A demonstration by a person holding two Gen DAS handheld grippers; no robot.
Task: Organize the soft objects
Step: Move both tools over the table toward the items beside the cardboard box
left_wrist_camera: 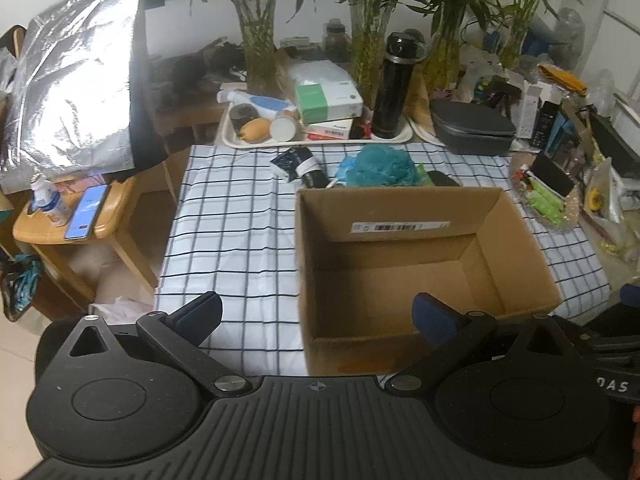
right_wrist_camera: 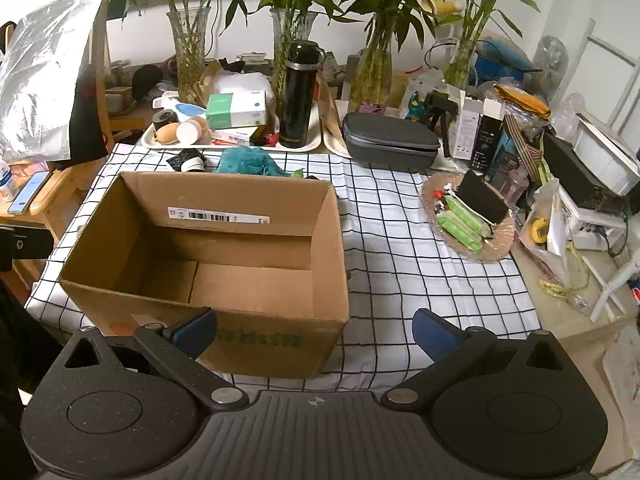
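Note:
An open, empty cardboard box (left_wrist_camera: pixel 420 272) stands on the checked tablecloth (left_wrist_camera: pixel 232 232); it also shows in the right wrist view (right_wrist_camera: pixel 224 264). Behind it lies a teal mesh bath sponge (left_wrist_camera: pixel 380 166), also seen in the right wrist view (right_wrist_camera: pixel 250 160), next to a rolled dark sock bundle (left_wrist_camera: pixel 298 164) that shows there too (right_wrist_camera: pixel 188 160). My left gripper (left_wrist_camera: pixel 318 316) is open and empty at the box's near side. My right gripper (right_wrist_camera: pixel 314 330) is open and empty at the box's near right corner.
A tray (left_wrist_camera: pixel 320 142) with a black flask (left_wrist_camera: pixel 394 84), boxes and cups stands behind. A grey case (right_wrist_camera: pixel 390 142) and a glass plate of green packets (right_wrist_camera: pixel 470 220) sit to the right. Vases of bamboo line the back. A wooden stool (left_wrist_camera: pixel 76 224) with a phone stands left.

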